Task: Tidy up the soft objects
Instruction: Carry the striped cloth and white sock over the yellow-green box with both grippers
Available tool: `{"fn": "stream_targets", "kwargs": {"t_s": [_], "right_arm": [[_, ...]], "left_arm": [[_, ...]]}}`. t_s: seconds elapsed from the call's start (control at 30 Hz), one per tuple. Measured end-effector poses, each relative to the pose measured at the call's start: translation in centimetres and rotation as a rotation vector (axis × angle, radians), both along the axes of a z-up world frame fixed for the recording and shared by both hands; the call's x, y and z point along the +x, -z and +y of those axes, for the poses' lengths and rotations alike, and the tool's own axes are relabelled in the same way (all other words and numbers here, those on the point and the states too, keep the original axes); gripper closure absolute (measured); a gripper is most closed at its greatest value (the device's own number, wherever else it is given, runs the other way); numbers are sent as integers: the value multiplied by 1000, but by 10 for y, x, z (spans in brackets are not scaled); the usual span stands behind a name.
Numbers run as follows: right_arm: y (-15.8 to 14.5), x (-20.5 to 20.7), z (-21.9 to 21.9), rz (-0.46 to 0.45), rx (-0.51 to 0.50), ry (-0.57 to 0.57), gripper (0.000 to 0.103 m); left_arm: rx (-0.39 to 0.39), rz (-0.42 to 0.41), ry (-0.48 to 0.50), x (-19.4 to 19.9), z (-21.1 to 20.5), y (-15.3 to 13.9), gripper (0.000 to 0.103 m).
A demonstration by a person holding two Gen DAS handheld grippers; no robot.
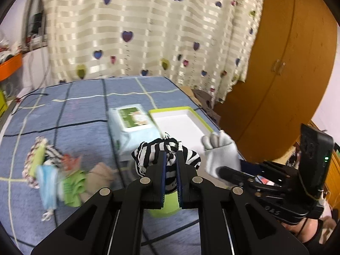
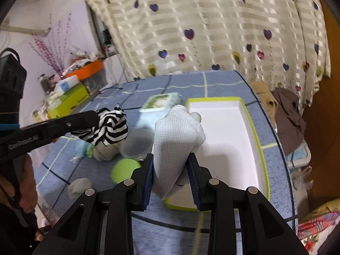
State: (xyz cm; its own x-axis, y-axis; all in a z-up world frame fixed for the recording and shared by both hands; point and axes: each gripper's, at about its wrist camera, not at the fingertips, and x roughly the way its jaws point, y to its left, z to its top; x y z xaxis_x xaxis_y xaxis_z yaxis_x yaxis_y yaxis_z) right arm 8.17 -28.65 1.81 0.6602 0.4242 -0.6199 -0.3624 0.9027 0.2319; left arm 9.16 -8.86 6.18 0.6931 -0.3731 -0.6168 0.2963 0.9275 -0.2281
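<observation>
My left gripper (image 1: pixel 170 155) is shut on a black-and-white striped cloth (image 1: pixel 148 154), held above the blue checked table; the cloth shows in the right wrist view (image 2: pixel 111 127) too. My right gripper (image 2: pixel 171 159) is shut on a white-grey sock (image 2: pixel 176 136), held over the near left edge of the white tray with green rim (image 2: pixel 254 125). The sock (image 1: pixel 221 153) and tray (image 1: pixel 204 119) also show in the left wrist view. A pile of soft cloths (image 1: pixel 55 170) and a beige sock (image 1: pixel 99 176) lie on the table to the left.
A wet-wipes pack (image 1: pixel 131 125) lies left of the tray. A clear cup (image 2: pixel 136 144) and a green lid or ball (image 2: pixel 125 170) sit near the tray's near left. A small grey sock (image 2: pixel 79 188) lies at the table's front. Clothes hang off the right edge (image 2: pixel 289 114).
</observation>
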Motion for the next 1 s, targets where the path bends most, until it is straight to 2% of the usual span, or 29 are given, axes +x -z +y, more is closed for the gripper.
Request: {"fn": "stream_targets", "kwargs": {"t_s": [0.3, 0.8, 1.0], "right_arm": [[24, 28, -27, 55, -31, 55, 73], [54, 73, -58, 116, -65, 104, 72], [64, 81, -65, 143, -66, 108, 69]], "left_arm": [[11, 68, 76, 34, -41, 16, 94], [61, 155, 122, 79, -93, 40, 94], [88, 215, 124, 99, -110, 59, 94]]}}
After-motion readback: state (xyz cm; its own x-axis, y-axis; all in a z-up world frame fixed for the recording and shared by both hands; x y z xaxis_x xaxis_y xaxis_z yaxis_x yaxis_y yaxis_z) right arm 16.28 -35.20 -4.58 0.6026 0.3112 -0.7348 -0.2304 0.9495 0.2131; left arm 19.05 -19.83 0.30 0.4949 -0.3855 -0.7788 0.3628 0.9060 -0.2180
